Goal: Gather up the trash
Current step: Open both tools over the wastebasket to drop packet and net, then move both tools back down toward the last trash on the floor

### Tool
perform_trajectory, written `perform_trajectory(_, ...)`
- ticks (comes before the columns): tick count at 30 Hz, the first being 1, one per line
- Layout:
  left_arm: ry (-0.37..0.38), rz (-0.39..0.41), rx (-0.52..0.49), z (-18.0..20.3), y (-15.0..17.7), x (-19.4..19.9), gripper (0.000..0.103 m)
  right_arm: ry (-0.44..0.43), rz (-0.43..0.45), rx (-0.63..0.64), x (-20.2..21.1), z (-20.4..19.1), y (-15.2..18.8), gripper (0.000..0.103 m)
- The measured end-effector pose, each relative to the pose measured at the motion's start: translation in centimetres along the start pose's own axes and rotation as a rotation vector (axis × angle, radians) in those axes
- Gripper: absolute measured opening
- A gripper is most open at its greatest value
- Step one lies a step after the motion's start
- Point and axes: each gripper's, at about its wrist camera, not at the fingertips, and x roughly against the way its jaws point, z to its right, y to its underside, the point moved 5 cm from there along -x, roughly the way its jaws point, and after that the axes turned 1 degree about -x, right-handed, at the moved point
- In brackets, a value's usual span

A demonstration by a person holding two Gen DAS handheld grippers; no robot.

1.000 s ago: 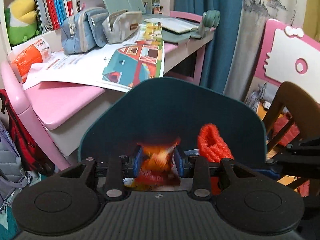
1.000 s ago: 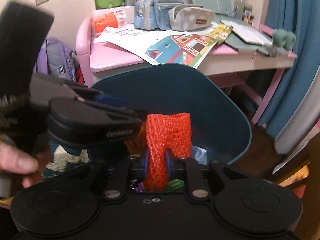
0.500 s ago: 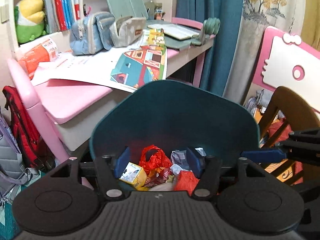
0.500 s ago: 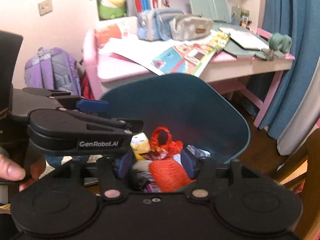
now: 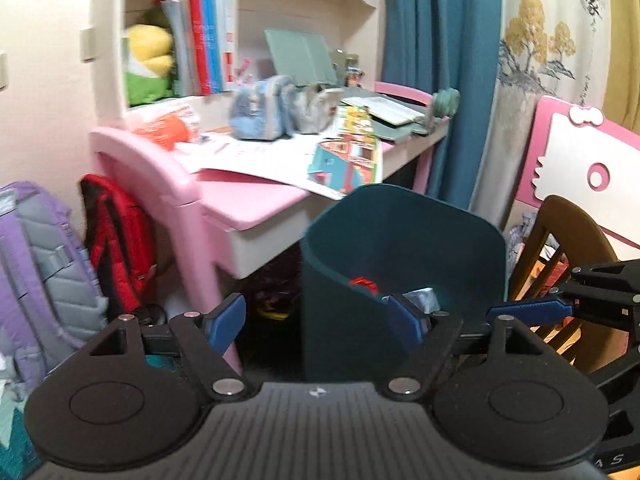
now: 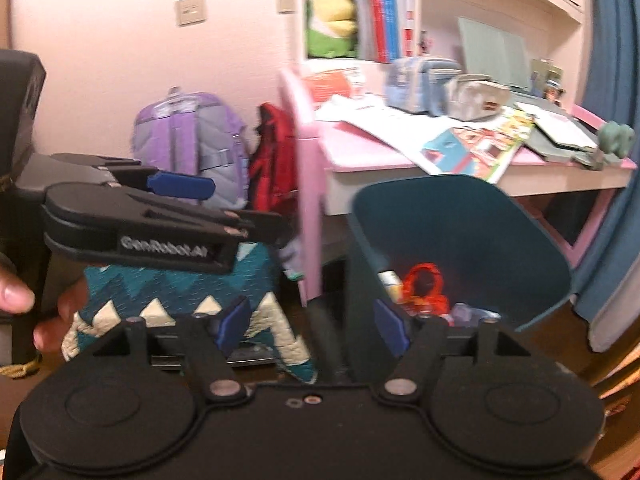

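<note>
Both wrist cameras look forward along their own fingers, close above the teal bin [image 5: 400, 240] [image 6: 460, 220], facing the pink tabletop [image 5: 256, 200] [image 6: 360, 156]. Shared ground: bin, tabletop, shelf, purple backpack [image 5: 36, 264] [image 6: 192, 136].

Pink desk [image 5: 256, 200], white bookshelf [image 5: 248, 8], teal curtain [image 5: 440, 60], pink wall [image 6: 120, 60]

Left gripper [image 5: 316, 320]: matte black body, ribbed grey top plate, two round discs at the sides, silver screws at the link pivots, blue pads [image 5: 229, 319] on the jaws. Right gripper [image 6: 312, 322]: same black build, same discs and silver screws, blue pads [image 6: 391, 323]. White "GenRobot.AI" lettering along the left gripper's side in the right wrist view. Bare fingers [image 6: 16, 298], pale nail, around its black handle.
</note>
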Motion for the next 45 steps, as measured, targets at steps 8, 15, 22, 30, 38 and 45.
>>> perform_trajectory(8, -0.088, 0.011, 0.086, -7.5, 6.2, 2.5, 0.082, -0.085, -0.062, 0.059, -7.1, -6.1, 3.1, 0.084)
perform_trajectory(15, -0.176, -0.008, 0.124, -14.3, 14.9, 0.0, 0.083, -0.162, -0.183, 0.101, -17.4, -10.4, 7.9, 0.090)
perform_trajectory(22, -0.194, -0.089, 0.234, -19.7, 25.0, -5.4, 0.100, -0.124, -0.317, 0.051, -28.0, -10.7, 12.6, 0.094)
perform_trajectory(30, -0.323, -0.190, 0.290, -23.5, 35.6, -12.7, 0.101, -0.130, -0.464, 0.040, -40.0, -11.2, 17.8, 0.094)
perform_trajectory(38, -0.370, -0.417, 0.384, -25.2, 46.4, -21.3, 0.101, -0.142, -0.604, 0.038, -52.2, -11.4, 24.3, 0.091)
perform_trajectory(45, -0.301, -0.569, 0.483, -24.3, 54.4, -28.3, 0.101, -0.178, -0.713, 0.055, -59.9, -12.1, 30.1, 0.082)
